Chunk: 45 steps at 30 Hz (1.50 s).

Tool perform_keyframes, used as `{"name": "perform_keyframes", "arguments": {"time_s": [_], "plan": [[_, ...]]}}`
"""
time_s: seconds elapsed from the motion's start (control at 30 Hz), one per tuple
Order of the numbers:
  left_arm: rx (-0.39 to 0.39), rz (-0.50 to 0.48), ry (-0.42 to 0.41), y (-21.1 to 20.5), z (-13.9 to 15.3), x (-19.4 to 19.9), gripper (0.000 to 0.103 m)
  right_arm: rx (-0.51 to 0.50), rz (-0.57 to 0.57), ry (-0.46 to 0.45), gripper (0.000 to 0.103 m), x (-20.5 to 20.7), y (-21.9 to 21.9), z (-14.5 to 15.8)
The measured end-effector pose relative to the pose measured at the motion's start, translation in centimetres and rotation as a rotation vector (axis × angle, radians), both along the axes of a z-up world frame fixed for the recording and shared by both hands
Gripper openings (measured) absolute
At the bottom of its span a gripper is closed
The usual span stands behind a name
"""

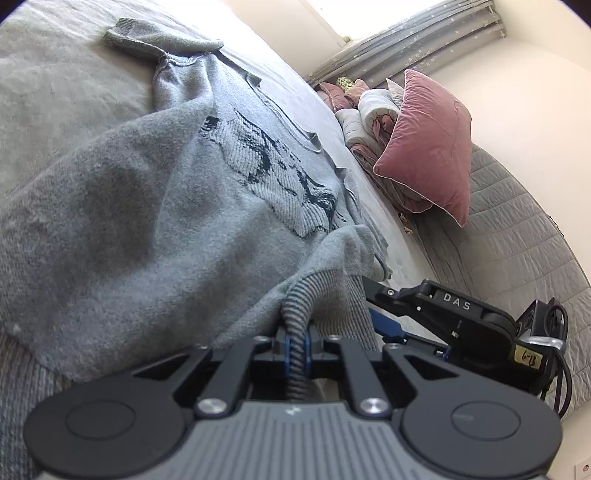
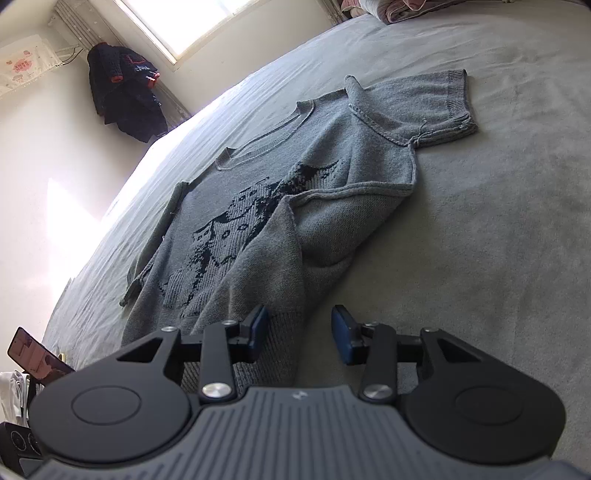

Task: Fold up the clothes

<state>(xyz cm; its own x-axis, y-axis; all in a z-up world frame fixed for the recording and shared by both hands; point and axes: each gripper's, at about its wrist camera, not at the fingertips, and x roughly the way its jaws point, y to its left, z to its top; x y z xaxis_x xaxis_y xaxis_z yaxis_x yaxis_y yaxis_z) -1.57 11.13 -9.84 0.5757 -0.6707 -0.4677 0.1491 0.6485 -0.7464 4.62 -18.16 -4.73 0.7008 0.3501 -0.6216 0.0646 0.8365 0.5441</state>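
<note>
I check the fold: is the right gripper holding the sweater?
No, the right gripper stands open, its pads clear of the sweater.

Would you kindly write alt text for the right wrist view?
A grey knit sweater with a dark pattern lies partly folded on a grey bed. The open right gripper hovers at its ribbed hem, clamping nothing. A window glows behind.

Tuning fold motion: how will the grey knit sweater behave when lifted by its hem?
Likely floppy: the sweater already lies creased, one side flopped over. Its ribbed hem bunches in the left gripper, so it should drape and trail. Probably grippy on the bed cover, dragging rather than sliding.
</note>
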Motion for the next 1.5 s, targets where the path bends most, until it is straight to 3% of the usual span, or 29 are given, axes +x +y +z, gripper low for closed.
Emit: {"name": "perform_keyframes", "arguments": {"time_s": [0.03,0.13,0.3,0.53,0.67,0.8,0.87,1.1,1.17,1.2,1.4,1.5], "plan": [[0.001,-0.004,-0.002,0.0,0.0,0.0,0.009,0.001,0.008,0.004,0.018,0.1,0.3,-0.1],[-0.003,-0.016,-0.004,0.0,0.0,0.1,0.01,-0.025,0.004,-0.013,0.011,-0.4,0.6,0.3],[-0.019,-0.036,-0.006,0.2,0.3,0.1,0.011,-0.06,-0.031,-0.035,0.01,-2.7,-0.8,1.9],[-0.035,-0.102,-0.047,-0.3,1.2,-0.3,0.036,-0.09,-0.063,-0.056,0.01,-7.5,-3.8,4.8],[-0.012,-0.151,-0.086,-0.9,1.5,-1.0,0.041,-0.107,-0.098,-0.031,0.01,-9.9,-5.1,5.9],[-0.04,-0.216,-0.101,-1.1,1.7,-1.2,0.042,-0.11,-0.145,0.0,0.01,-11.7,-6.1,5.9],[-0.041,-0.234,-0.117,-1.1,2.0,-1.4,0.047,-0.098,-0.163,0.005,0.01,-12.4,-6.7,5.6],[0.004,-0.183,-0.158,0.0,3.1,-2.7,0.061,-0.021,-0.243,-0.004,0.021,-15.0,-8.5,3.7],[0.025,-0.164,-0.173,0.5,3.4,-3.3,0.068,-0.036,-0.249,-0.014,0.06,-15.9,-8.5,3.2],[0.039,-0.156,-0.182,0.6,3.5,-3.5,0.07,-0.048,-0.249,-0.025,0.063,-16.3,-8.4,3.1],[0.056,-0.145,-0.182,0.5,4.1,-4.5,0.077,-0.147,-0.139,-0.08,0.063,-17.0,-6.3,2.2],[0.027,-0.194,-0.162,-0.7,4.4,-4.4,0.083,-0.116,-0.102,-0.136,0.064,-17.3,-5.6,1.5]]}}
